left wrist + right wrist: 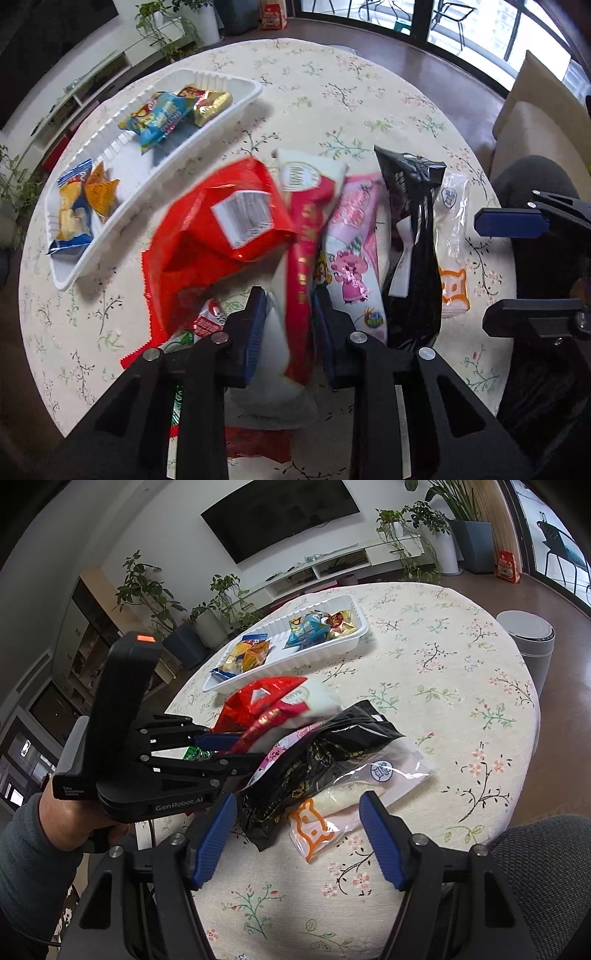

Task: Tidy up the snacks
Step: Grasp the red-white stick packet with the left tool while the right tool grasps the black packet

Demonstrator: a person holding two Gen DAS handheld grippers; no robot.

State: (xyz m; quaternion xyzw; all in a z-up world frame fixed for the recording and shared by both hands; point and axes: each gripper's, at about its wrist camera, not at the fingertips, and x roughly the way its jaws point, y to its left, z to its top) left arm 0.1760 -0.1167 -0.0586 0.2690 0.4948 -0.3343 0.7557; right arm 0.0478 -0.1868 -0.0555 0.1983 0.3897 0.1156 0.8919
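Left wrist view: the left gripper [290, 325] pinches a red-and-white packet [304, 258] in the snack pile beside the white tray [162, 162].

Right wrist view: the right gripper [299, 834] gapes wide, empty, over a clear wrapper [343, 797] beside a black bag [325, 753].

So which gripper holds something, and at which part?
The left gripper pinches the red-and-white snack packet near its lower end. The right gripper holds nothing.

A wall-mounted television [280, 515] hangs at upper centre of the right wrist view, potted plants [155, 590] beneath it at left, a grey cylindrical bin [526, 635] at right.
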